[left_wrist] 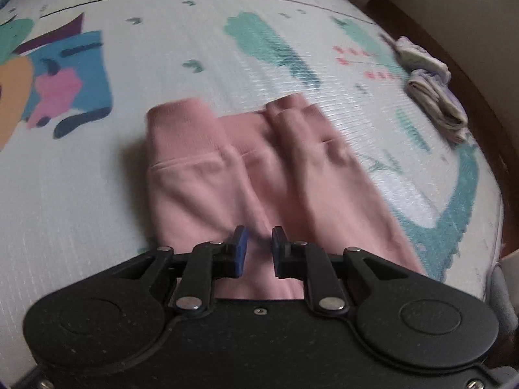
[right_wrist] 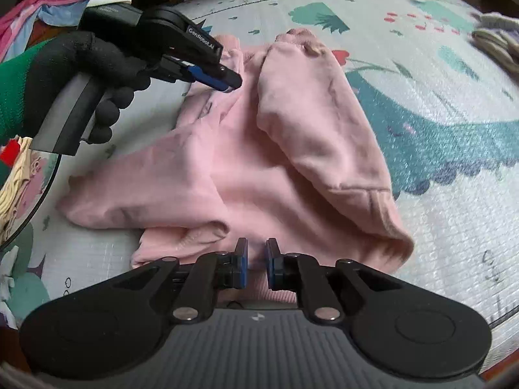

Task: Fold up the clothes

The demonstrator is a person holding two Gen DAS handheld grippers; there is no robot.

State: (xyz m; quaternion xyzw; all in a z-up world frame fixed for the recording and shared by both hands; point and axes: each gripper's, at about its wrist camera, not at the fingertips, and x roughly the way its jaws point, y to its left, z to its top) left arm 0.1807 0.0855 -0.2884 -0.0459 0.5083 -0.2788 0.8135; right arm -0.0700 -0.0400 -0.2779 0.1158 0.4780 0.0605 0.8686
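A pink sweatshirt lies partly folded on the patterned play mat, its sleeves laid over the body. It also shows in the left wrist view, blurred. My left gripper hovers over its near part with a narrow gap between the blue pads and nothing held. It also shows in the right wrist view, above the garment's far left part. My right gripper sits at the garment's near edge, jaws slightly apart, with pink cloth showing in the gap; whether it grips the cloth is unclear.
A stack of folded pale clothes lies at the mat's right edge. A heap of coloured clothes lies off the mat at the far left. More fabric lies at the left edge. Brown floor borders the mat on the right.
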